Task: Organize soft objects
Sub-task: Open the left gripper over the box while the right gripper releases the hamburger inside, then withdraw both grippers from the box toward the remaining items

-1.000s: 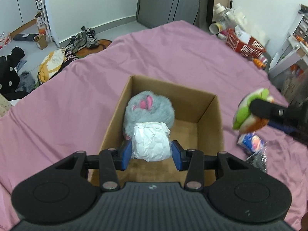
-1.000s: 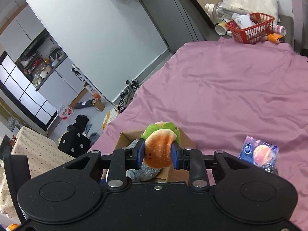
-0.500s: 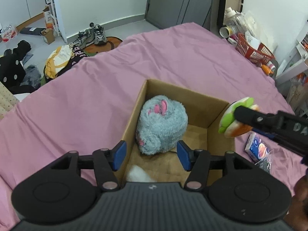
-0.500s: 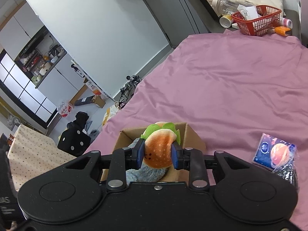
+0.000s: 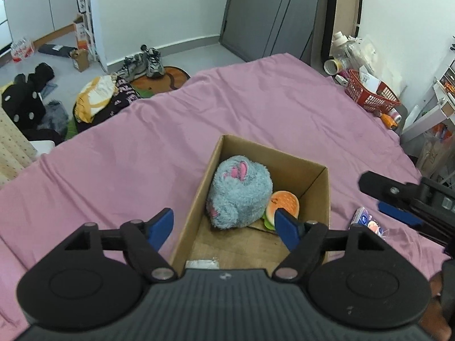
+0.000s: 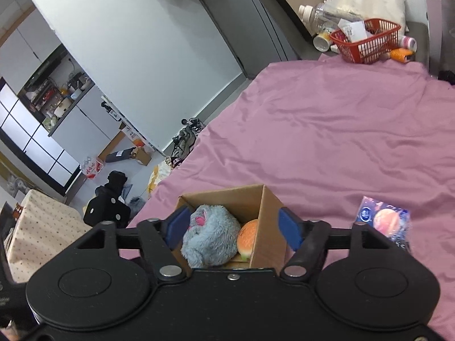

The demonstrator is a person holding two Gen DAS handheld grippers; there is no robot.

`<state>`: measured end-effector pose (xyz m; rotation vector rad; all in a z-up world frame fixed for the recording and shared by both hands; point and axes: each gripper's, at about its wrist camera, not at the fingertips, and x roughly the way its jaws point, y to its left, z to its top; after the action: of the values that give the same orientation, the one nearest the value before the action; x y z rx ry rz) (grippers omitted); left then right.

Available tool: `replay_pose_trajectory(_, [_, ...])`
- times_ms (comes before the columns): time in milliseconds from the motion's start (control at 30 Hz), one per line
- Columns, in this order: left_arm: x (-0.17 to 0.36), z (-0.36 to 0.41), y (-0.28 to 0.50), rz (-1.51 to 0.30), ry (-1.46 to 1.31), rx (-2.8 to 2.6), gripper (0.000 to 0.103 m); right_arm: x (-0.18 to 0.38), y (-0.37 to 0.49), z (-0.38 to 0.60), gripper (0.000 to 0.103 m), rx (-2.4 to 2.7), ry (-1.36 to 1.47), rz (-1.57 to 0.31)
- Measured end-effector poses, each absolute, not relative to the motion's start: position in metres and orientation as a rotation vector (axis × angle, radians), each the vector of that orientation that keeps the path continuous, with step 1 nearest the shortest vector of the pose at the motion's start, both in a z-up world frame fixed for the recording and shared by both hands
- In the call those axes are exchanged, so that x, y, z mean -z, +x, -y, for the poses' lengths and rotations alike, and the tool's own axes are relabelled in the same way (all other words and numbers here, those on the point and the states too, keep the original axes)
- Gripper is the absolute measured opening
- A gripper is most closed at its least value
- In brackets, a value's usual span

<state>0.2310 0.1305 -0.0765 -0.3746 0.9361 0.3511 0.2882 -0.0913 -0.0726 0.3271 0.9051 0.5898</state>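
Note:
An open cardboard box point(image 5: 318, 182) point(image 6: 270, 207) stands on the purple bedsheet. Inside lie a fluffy grey-blue plush point(image 5: 239, 193) point(image 6: 210, 236), a burger plush point(image 5: 284, 204) point(image 6: 248, 237) against its right side, and a white crumpled soft item point(image 5: 202, 263) at the near wall, mostly hidden. My left gripper point(image 5: 224, 227) hovers above the box's near end, jaws opening, nothing between them. My right gripper point(image 6: 231, 226) point(image 5: 386, 199) hangs over the box's right side, jaws opening, the burger plush lying free below.
A blue tissue packet point(image 6: 382, 218) point(image 5: 366, 221) lies on the sheet right of the box. A red basket point(image 6: 366, 39) point(image 5: 372, 96) with bottles stands past the bed's far corner. Shoes and bags point(image 5: 96, 99) litter the floor to the left.
The left gripper let go of the white item, which now lies in the box, and rose with jaws spreading. The right gripper released the burger plush; it dropped into the box beside the grey plush.

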Motion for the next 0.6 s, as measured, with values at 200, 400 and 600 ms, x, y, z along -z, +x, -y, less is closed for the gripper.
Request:
replay_pose_trajectory(200, [0.062, -0.12, 0.219, -0.896, -0.352, -0.358, 0.096, 0.059, 0.277, 0.111, 0.083, -0.587, 0.327, -0.894])
replay_pose_trajectory(400, [0.049, -0.101, 0.208, -0.869, -0.34, -0.349, 0.103, 0.049, 0.27, 0.134, 0.093, -0.594, 0.32, -0.881])
replay_pose_trajectory(600, [0.041, -0.081, 0.197, -0.865, -0.337, -0.34, 0.103, 0.04, 0.259, 0.158, 0.099, -0.594, 0.316, -0.874])
